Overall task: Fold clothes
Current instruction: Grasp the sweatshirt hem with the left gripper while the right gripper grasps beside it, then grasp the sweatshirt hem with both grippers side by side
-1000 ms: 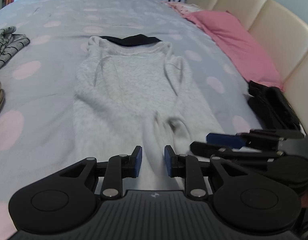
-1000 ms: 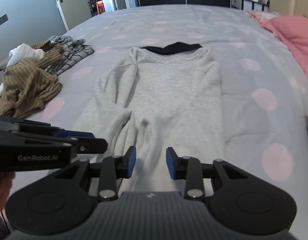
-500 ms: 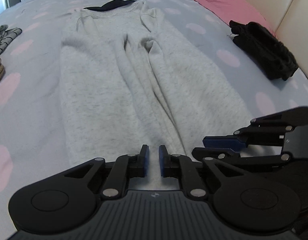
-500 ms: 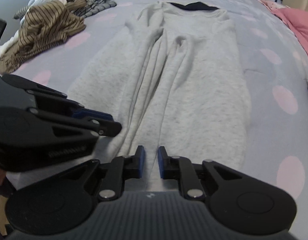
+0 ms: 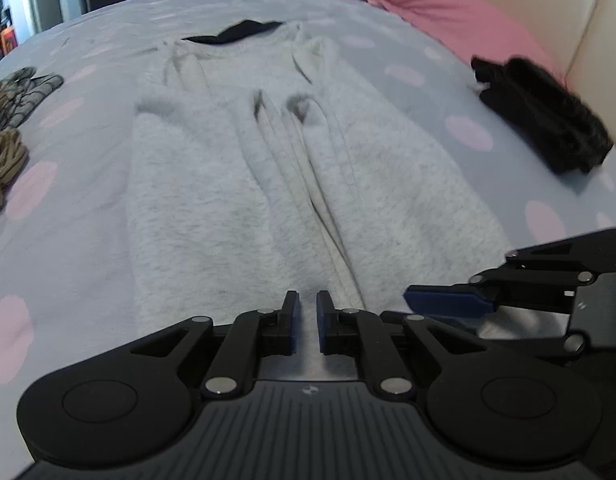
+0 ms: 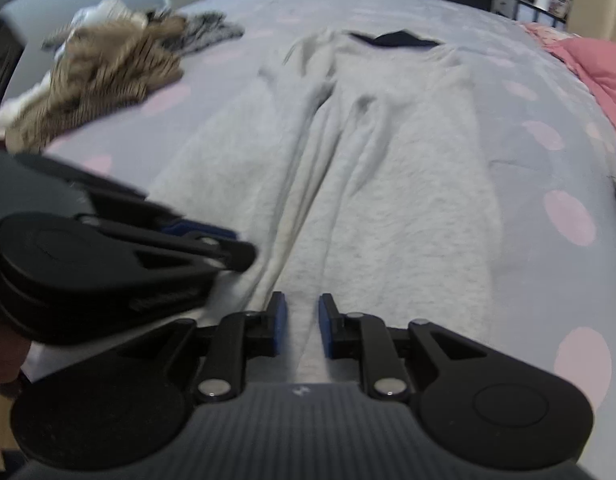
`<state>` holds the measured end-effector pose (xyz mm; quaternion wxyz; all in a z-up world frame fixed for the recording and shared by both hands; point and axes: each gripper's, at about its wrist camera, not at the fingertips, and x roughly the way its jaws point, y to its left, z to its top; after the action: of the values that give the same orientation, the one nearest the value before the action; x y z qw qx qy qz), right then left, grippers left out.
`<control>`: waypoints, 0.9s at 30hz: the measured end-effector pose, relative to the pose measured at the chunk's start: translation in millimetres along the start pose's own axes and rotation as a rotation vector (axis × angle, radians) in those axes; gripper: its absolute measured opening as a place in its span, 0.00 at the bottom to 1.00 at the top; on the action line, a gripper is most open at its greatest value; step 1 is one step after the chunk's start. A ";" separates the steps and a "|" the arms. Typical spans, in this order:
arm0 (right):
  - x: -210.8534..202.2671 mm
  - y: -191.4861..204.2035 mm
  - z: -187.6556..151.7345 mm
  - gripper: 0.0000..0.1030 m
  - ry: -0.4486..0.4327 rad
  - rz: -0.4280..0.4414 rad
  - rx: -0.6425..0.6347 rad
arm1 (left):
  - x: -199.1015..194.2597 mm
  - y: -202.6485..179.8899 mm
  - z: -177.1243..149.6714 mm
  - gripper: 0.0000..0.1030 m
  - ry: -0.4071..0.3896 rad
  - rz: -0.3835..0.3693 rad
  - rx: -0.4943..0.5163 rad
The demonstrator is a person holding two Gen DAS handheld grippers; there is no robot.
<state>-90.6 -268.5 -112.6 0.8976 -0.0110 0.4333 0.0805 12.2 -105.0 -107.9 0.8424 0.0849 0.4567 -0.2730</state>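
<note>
A light grey sweatshirt (image 5: 228,208) lies flat and lengthwise on the bed, collar at the far end, sleeves folded in along its middle. Its near hem reaches both grippers. My left gripper (image 5: 307,320) is at the hem's left part, its blue pads nearly together with grey fabric between them. In the right wrist view the sweatshirt (image 6: 408,200) runs away from my right gripper (image 6: 303,326), which pinches the hem with a slightly wider gap. In each wrist view the other gripper shows at the side, level with the hem.
A black garment (image 5: 236,34) peeks out beyond the collar. Folded black clothes (image 5: 548,120) lie at the right near a pink pillow (image 5: 448,12) and the cream headboard (image 5: 548,0). A heap of striped clothes (image 6: 108,68) sits at the left on the spotted bedcover (image 5: 68,200).
Both grippers dropped forward to the sweatshirt's near hem and their jaws narrowed from wide open to pinching the fabric. The sweatshirt now fills more of both views.
</note>
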 end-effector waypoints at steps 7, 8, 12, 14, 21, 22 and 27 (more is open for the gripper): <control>-17.1 -16.1 28.7 0.22 -0.060 -0.013 -0.016 | -17.4 29.4 35.7 0.19 -0.090 0.043 -0.118; -19.3 -18.9 34.4 0.23 -0.068 -0.015 -0.022 | -16.4 34.1 43.2 0.21 -0.087 0.056 -0.131; -18.0 -22.9 64.5 0.27 -0.081 -0.027 -0.112 | -9.3 53.2 75.4 0.34 -0.092 0.125 -0.183; -8.7 -27.2 81.2 0.30 -0.098 -0.023 -0.119 | -4.7 61.3 90.7 0.46 -0.087 0.148 -0.194; 24.9 -42.4 139.6 0.31 -0.159 -0.007 -0.135 | 19.3 83.0 134.2 0.51 -0.095 0.218 -0.190; 29.7 -44.5 148.0 0.34 -0.167 -0.005 -0.137 | 23.9 85.7 138.9 0.51 -0.092 0.211 -0.186; 53.7 -55.4 189.7 0.37 -0.211 0.007 -0.148 | 42.5 100.7 155.9 0.56 -0.100 0.208 -0.168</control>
<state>98.1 -298.9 -38.8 0.9346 -0.0674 0.3294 0.1160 197.5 -98.1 -64.7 0.8919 0.0472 0.4244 -0.1488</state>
